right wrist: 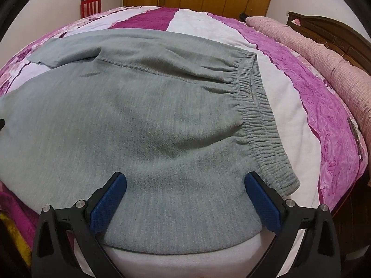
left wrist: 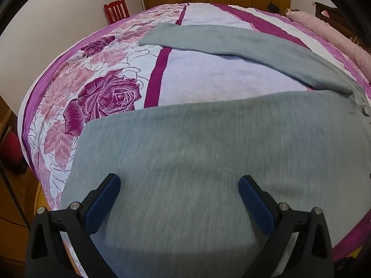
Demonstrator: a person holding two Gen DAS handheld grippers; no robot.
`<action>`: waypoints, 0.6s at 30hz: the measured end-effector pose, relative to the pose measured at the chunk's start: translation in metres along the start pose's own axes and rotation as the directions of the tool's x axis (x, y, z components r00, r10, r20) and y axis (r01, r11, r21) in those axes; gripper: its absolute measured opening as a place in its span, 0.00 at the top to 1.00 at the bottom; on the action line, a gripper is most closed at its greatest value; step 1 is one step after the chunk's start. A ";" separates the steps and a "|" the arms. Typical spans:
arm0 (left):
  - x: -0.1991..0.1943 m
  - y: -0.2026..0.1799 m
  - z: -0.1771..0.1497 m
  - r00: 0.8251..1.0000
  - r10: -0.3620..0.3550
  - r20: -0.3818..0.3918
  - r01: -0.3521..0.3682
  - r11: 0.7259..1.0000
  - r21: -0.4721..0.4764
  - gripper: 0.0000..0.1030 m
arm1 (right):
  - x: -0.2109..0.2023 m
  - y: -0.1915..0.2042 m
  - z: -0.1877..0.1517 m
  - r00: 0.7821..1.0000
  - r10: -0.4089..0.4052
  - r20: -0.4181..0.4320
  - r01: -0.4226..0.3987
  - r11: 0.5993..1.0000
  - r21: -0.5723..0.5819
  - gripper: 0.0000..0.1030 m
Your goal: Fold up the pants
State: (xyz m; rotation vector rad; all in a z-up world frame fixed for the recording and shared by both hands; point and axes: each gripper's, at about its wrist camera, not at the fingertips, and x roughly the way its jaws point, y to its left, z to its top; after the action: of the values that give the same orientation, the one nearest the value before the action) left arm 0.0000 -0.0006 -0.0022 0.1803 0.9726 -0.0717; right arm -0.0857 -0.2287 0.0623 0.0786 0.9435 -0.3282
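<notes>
The grey pants (right wrist: 143, 106) lie flat on the bed (right wrist: 289, 97), long axis running left to right, waistband (right wrist: 262, 125) right, directly beneath the right gripper (right wrist: 185, 185) and left gripper (left wrist: 179, 185), both wide and empty.

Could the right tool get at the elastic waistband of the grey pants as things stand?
Probably yes: the right tool hangs open over the pants, and the waistband lies uncovered just beside its right-hand finger, nothing between.
</notes>
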 end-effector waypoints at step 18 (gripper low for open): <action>-0.001 0.000 0.001 1.000 0.002 0.000 -0.002 1.000 0.001 0.00 | 0.001 0.000 0.000 1.000 -0.003 -0.001 0.003 1.000 -0.003 0.00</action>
State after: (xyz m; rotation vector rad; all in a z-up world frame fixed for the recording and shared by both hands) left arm 0.0006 -0.0008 -0.0008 0.1824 0.9720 -0.0703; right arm -0.0851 -0.2289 0.0611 0.0749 0.9452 -0.3297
